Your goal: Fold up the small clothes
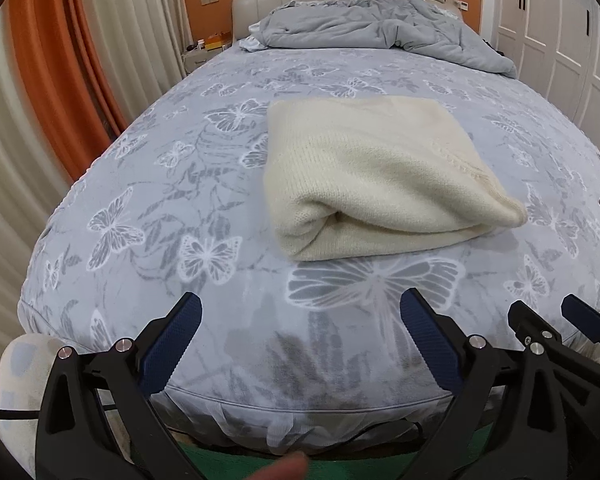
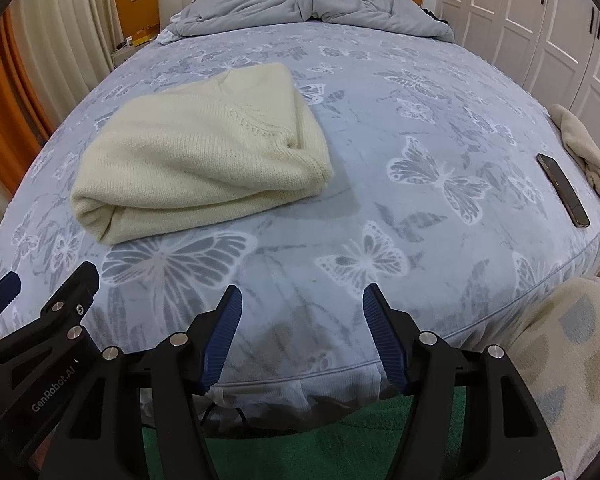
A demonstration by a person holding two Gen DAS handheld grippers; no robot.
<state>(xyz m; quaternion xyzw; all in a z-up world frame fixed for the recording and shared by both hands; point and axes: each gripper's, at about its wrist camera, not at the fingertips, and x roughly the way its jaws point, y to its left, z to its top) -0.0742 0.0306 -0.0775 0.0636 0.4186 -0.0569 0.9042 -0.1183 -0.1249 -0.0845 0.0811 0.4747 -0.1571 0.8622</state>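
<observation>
Cream sweater [image 1: 384,176] lies folded mid-bed on the butterfly sheet [image 1: 180,184], left gripper [image 1: 300,312] and right gripper [image 2: 302,300] both wide and empty near the foot edge; judged nearly done, any last tidy should press flat, not pinch.

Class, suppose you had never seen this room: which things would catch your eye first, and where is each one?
First, the folded cream sweater lying mid-bed on the butterfly-print sheet. Next, the rumpled grey quilt heaped at the headboard end, and a dark phone near the bed's right edge. In the foreground, the left hand-held gripper and right hand-held gripper hover open and empty over the near edge.
</observation>
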